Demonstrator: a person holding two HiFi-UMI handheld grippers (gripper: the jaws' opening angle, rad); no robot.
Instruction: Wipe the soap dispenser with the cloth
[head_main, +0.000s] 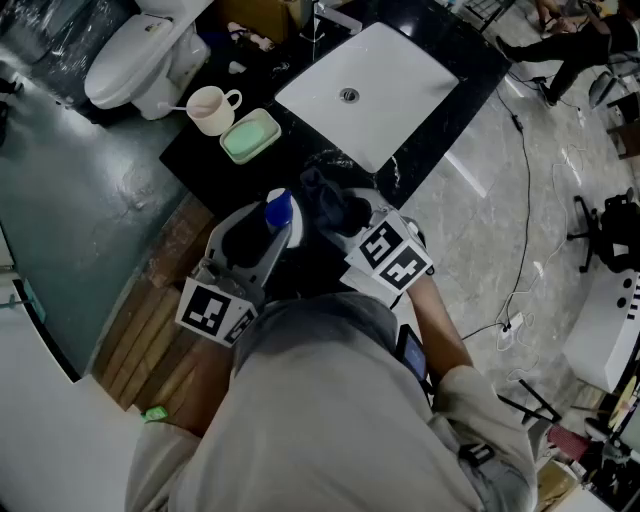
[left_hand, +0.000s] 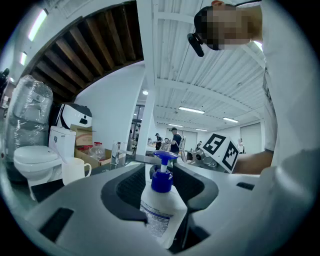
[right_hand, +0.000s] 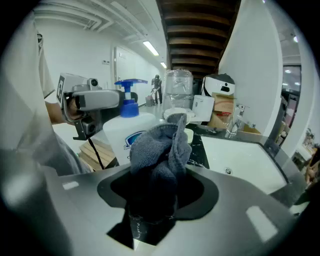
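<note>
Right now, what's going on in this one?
A person at a black counter holds a gripper in each hand. The soap dispenser sits between the left gripper's wide-open jaws. The right gripper is shut on a bunched grey cloth, held right beside the dispenser; whether it touches can't be told.

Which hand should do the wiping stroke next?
Right. The right gripper is shut on the cloth, close beside the soap dispenser; the left gripper has only the dispenser between its jaws.
</note>
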